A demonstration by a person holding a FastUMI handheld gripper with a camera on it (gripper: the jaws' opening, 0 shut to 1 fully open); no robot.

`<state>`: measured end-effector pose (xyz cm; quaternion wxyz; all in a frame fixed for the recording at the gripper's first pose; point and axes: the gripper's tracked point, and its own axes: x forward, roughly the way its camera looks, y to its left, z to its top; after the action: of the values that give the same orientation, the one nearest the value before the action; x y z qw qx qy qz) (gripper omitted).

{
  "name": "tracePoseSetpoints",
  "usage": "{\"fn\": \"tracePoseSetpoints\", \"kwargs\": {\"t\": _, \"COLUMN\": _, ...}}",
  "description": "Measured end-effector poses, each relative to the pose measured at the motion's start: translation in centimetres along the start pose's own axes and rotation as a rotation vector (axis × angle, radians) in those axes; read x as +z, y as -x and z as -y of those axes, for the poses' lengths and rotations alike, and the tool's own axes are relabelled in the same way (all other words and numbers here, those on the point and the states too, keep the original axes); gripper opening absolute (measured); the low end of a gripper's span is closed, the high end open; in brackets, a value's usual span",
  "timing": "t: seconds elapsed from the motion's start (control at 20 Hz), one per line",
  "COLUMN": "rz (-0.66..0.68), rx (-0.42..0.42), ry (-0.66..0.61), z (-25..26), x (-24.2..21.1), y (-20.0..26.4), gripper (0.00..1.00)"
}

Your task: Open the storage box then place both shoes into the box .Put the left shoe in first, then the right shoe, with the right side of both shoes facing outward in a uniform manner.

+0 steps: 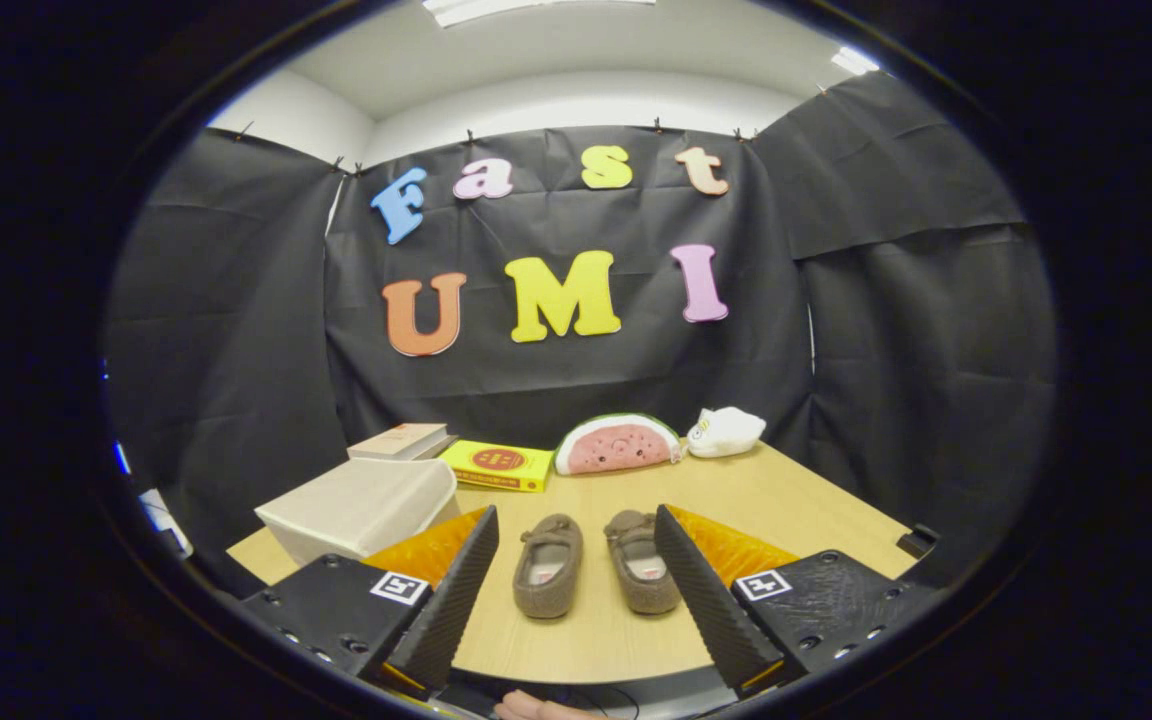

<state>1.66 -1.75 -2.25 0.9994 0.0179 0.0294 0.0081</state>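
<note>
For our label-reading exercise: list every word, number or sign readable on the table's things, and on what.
Nothing reads clearly.
Yellow box: print too small.
Book: cover blurred.
Shoes: insole tags too small.
Gripper: square marker patterns, no words; jaws open, both shoes between them.

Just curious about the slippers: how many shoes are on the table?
2. One shoe and the other shoe lie side by side between the open gripper's fingers, on the table. None seems hidden.
</note>
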Motion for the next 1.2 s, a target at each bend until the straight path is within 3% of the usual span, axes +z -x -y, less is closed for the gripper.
{"fn": "tracePoseSetpoints", "kwargs": {"t": 0.15, "rz": -0.032, "rx": -0.012, "ry": -0.027, "z": 0.4, "x": -0.6, "y": -1.4, "gripper": 0.95}}
{"fn": "tracePoseSetpoints", "kwargs": {"t": 0.5, "rz": -0.115, "rx": 0.087, "ry": -0.106, "z": -1.9, "x": -1.1, "y": -7.6, "gripper": 0.95}}
{"fn": "tracePoseSetpoints", "kwargs": {"t": 0.85, "rz": -0.299, "rx": 0.301, "ry": -0.220, "z": -7.7, "x": -4.1, "y": -15.6, "gripper": 0.95}}
{"fn": "tracePoseSetpoints", "kwargs": {"t": 1.2, "rz": -0.428, "rx": 0.603, "ry": -0.444, "z": -14.4, "x": -5.5, "y": -19.4, "gripper": 0.95}}
